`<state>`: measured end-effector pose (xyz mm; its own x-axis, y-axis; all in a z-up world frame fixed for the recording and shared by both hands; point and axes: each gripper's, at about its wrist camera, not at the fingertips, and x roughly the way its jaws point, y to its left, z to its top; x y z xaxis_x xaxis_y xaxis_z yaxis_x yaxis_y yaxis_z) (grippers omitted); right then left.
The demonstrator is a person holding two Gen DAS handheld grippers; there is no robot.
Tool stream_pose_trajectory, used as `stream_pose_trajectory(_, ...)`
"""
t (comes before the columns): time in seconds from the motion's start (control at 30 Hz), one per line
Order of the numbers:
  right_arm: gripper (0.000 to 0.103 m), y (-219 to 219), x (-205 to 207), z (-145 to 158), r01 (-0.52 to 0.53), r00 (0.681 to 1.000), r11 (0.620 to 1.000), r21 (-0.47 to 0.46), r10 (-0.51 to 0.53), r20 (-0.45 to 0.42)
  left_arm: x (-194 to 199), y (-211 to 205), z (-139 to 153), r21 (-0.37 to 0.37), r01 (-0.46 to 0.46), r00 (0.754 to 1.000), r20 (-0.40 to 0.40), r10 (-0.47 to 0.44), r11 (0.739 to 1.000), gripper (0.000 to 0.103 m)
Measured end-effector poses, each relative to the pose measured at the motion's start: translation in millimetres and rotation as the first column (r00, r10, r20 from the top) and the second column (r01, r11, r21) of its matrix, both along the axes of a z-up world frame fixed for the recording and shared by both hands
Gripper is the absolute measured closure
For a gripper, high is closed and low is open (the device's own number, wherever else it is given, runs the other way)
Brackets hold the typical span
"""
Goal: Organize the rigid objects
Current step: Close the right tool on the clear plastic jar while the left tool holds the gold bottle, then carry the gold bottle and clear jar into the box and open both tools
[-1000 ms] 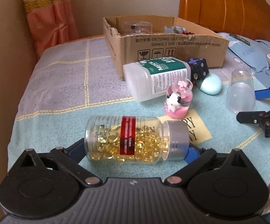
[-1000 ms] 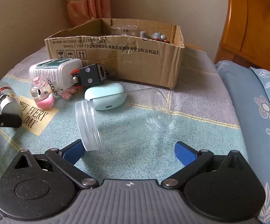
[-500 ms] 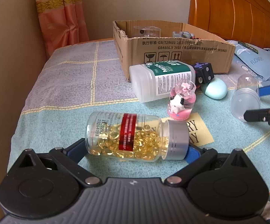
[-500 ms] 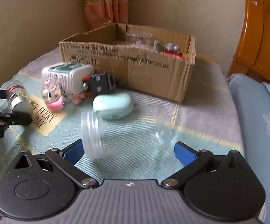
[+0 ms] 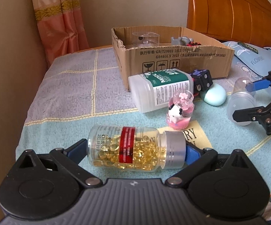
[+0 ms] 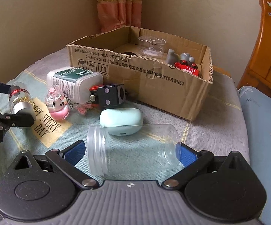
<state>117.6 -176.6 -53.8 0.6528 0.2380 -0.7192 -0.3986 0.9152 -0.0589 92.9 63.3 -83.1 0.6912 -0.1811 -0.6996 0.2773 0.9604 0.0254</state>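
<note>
Nearest us, our left gripper is clamped end to end on a capsule bottle lying sideways, silver cap to the right. Our right gripper is closed the same way on an empty clear jar, its mouth to the left. Farther on the bedspread lie a mint case, a pink trinket bottle, a black cube and a white bottle. Beyond them stands a cardboard box.

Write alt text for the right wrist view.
The right claw grips a clear empty jar lying sideways on a checked cloth, with a mint case and an open cardboard box behind it.
</note>
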Motion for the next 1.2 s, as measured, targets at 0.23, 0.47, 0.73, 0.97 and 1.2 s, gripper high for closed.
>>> stream_pose_trajectory(0.23,0.005,3,2,-2,-0.016,1.000,0.999,-0.039,0.015,-0.016,1,-3,3,0.015,0.007,1.000,-0.014,-0.007,1.000,0.005)
stream_pose_trajectory(0.47,0.007,1,2,2,-0.034,0.998,0.999,-0.026,0.033,-0.052,6,-1,6,0.033,0.031,0.998,-0.063,-0.029,0.999,0.009)
stream_pose_trajectory(0.73,0.007,-3,1,29,-0.066,0.997,0.998,-0.014,0.065,-0.049,10,8,26,0.048,0.094,0.989,-0.116,-0.088,0.994,0.009)
stream_pose_trajectory(0.97,0.007,-4,11,69,-0.091,0.996,0.996,-0.008,0.091,0.005,23,13,65,0.060,0.145,0.984,-0.110,-0.138,0.988,0.009)
stream_pose_trajectory(1.2,0.007,2,35,101,-0.116,0.991,0.993,0.018,0.115,0.062,51,1,108,0.055,0.203,0.978,-0.068,-0.199,0.978,0.009)
